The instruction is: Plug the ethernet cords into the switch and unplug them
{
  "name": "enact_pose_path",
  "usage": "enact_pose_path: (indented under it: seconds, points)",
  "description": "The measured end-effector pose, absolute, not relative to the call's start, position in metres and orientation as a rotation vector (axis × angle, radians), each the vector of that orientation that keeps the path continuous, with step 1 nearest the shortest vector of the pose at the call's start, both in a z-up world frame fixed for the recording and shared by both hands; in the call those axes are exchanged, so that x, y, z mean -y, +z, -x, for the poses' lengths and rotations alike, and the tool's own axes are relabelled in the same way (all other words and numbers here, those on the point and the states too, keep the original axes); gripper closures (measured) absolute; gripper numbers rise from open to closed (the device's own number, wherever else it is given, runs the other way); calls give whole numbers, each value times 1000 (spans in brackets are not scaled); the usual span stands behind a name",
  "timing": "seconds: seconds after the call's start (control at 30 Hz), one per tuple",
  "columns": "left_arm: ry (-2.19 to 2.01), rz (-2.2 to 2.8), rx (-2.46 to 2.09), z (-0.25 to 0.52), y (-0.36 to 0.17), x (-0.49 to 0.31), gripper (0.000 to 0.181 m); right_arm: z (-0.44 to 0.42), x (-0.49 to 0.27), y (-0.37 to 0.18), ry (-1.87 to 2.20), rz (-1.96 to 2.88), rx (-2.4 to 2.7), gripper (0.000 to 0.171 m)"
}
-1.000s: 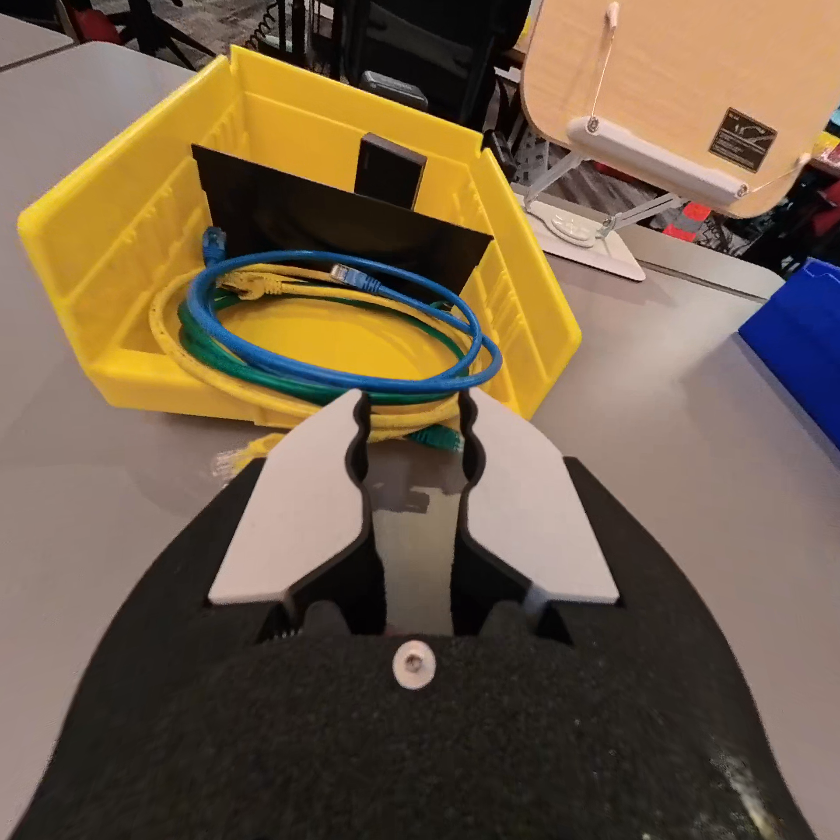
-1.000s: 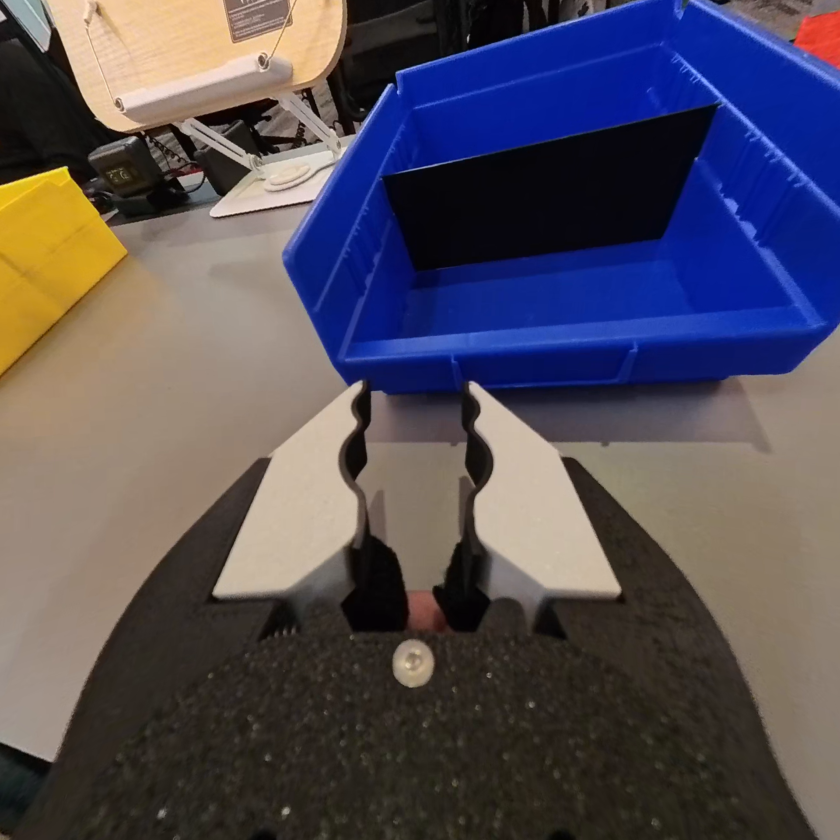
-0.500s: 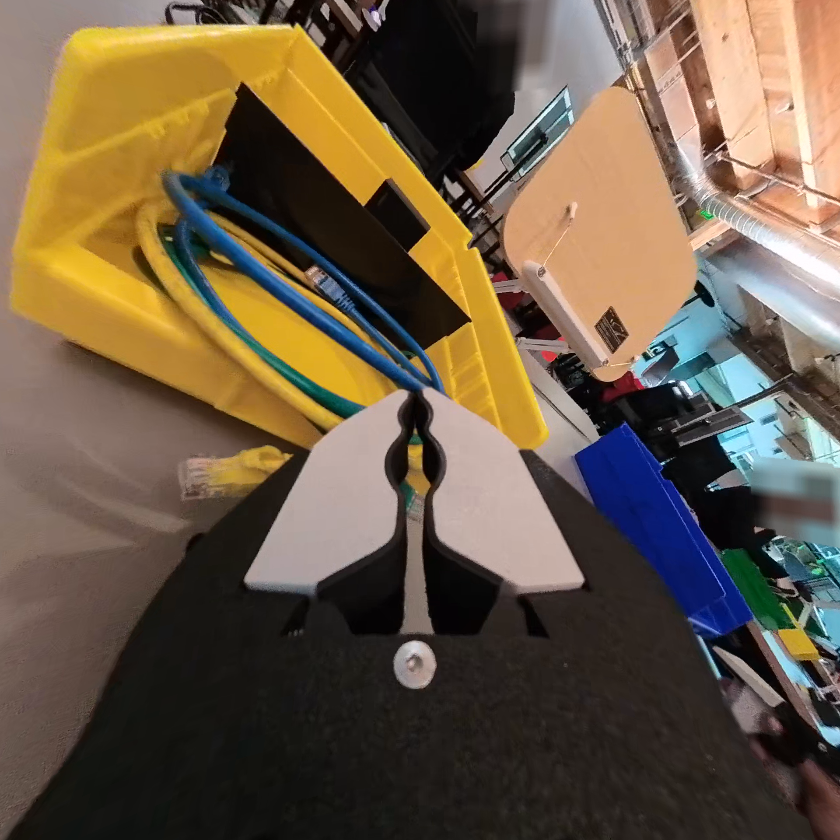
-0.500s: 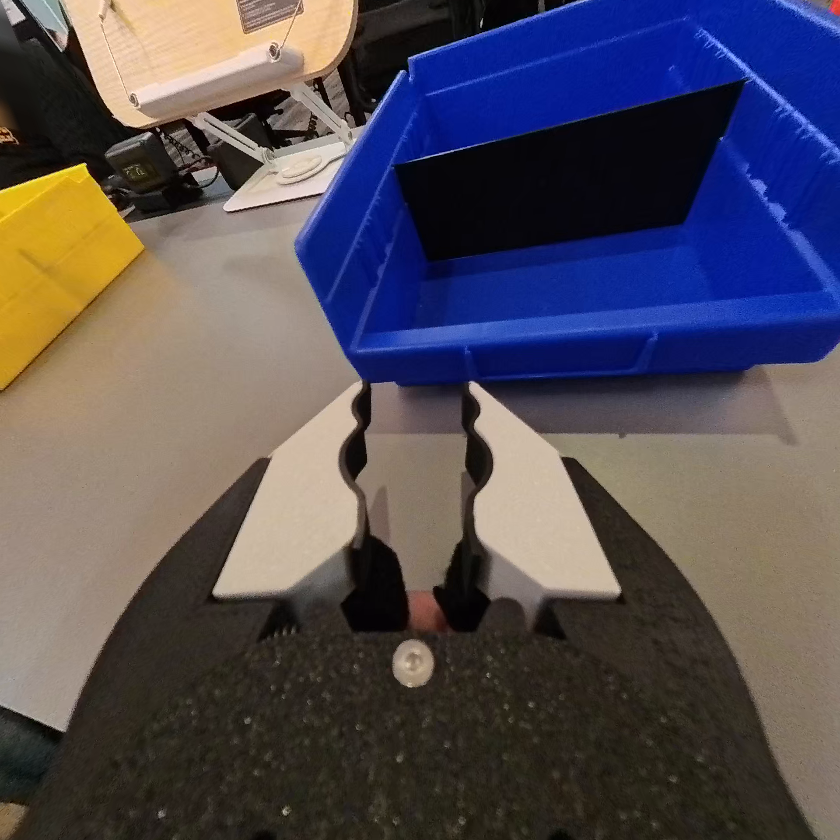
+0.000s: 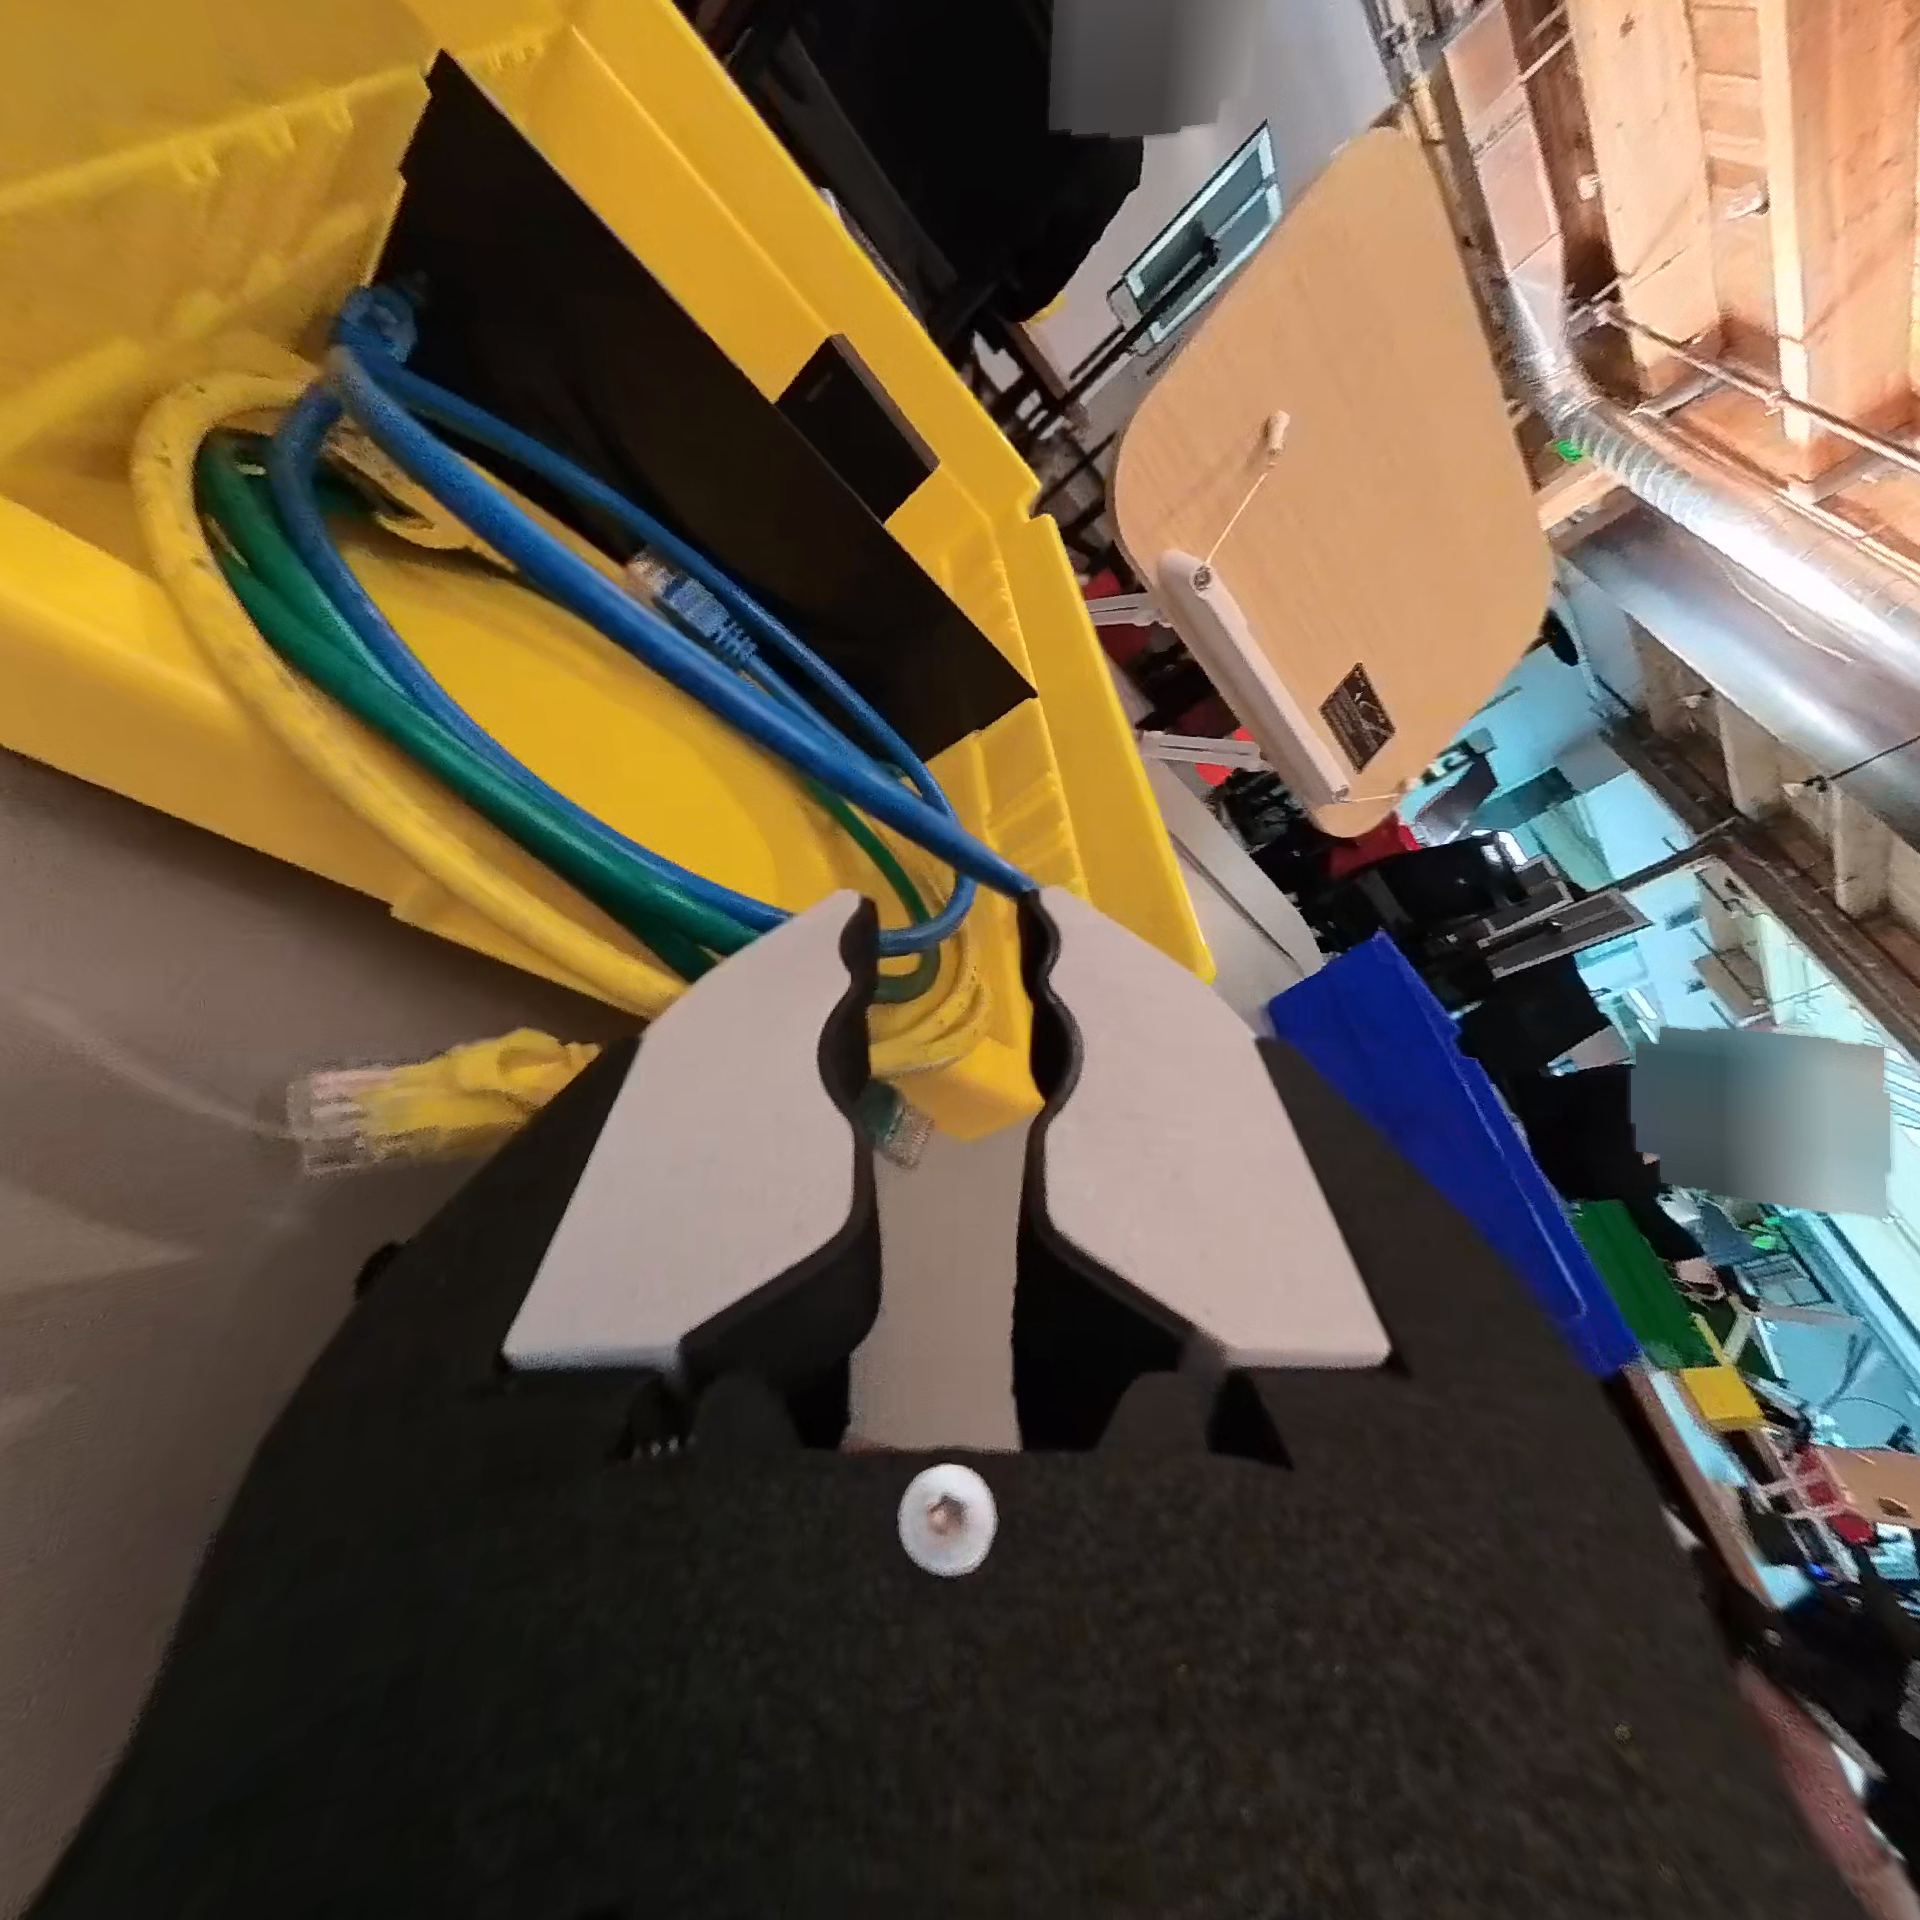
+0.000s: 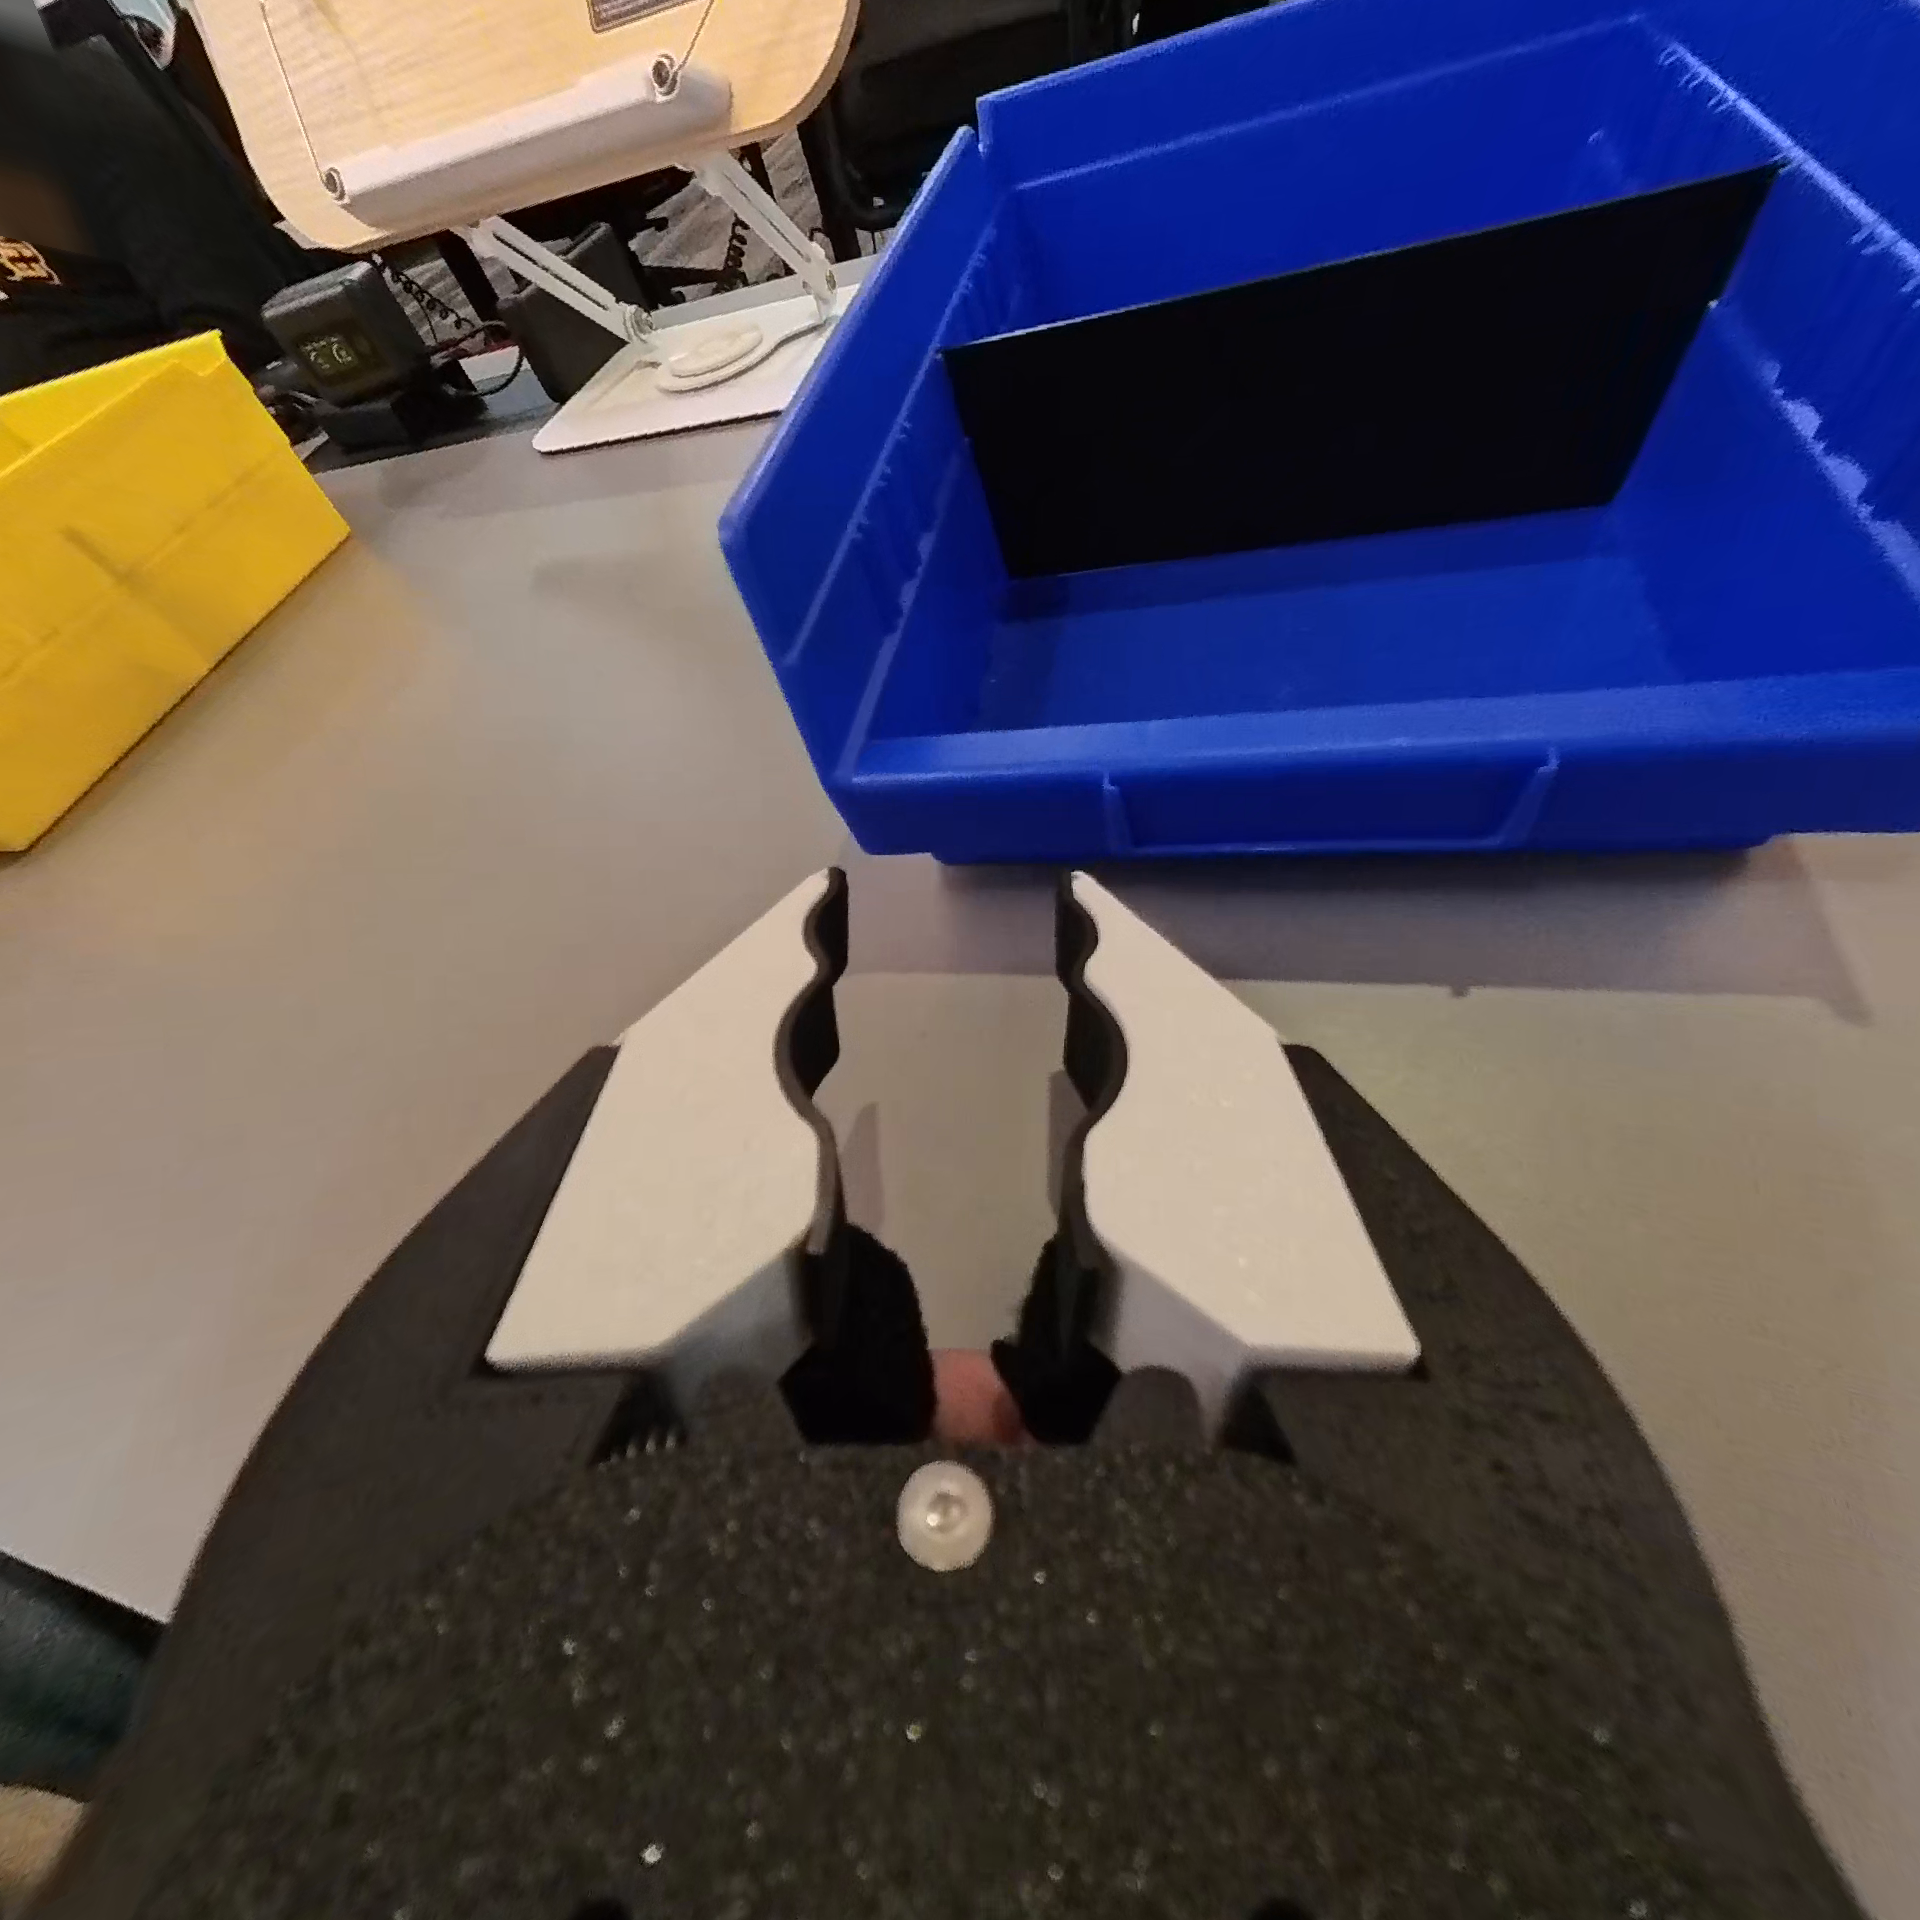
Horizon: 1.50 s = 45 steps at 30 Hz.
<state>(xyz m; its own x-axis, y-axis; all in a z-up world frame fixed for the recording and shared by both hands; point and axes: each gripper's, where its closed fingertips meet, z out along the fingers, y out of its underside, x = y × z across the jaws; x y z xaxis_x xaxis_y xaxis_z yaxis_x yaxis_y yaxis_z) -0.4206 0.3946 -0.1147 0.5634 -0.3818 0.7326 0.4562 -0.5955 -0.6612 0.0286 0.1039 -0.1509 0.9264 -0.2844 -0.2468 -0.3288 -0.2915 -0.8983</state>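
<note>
A yellow bin (image 5: 1049, 665) holds coiled blue (image 5: 582, 644), green (image 5: 436, 748) and yellow (image 5: 301, 748) ethernet cords in front of a black divider (image 5: 665, 436). A black box (image 5: 857, 426) stands behind the divider. My left gripper (image 5: 948, 920) is open and rolled to one side at the bin's front lip. The cord loops hang over the lip between its fingertips, and a green plug (image 5: 896, 1127) lies between the fingers. A yellow plug (image 5: 416, 1091) lies on the table. My right gripper (image 6: 951, 894) is open and empty over the table.
A blue bin (image 6: 1351, 790) with a black divider (image 6: 1351, 395) stands just past the right gripper and shows nothing in its front part. The yellow bin (image 6: 135, 582) is to its left. A wooden stand on a white base (image 6: 665, 374) is at the table's far edge.
The left gripper rolled sideways and moved in to the bin's lip; it went nearly shut half a second ago and is open again. The right gripper drifted slightly, still open.
</note>
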Motion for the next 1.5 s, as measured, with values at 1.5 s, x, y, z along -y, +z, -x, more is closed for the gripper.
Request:
enact_pose_path:
  seconds: [1.5]
  points:
    - [-1700, 1872, -271, 204, -106, -205, 176, -23, -103, -152, 69, 1905, -429, 132]
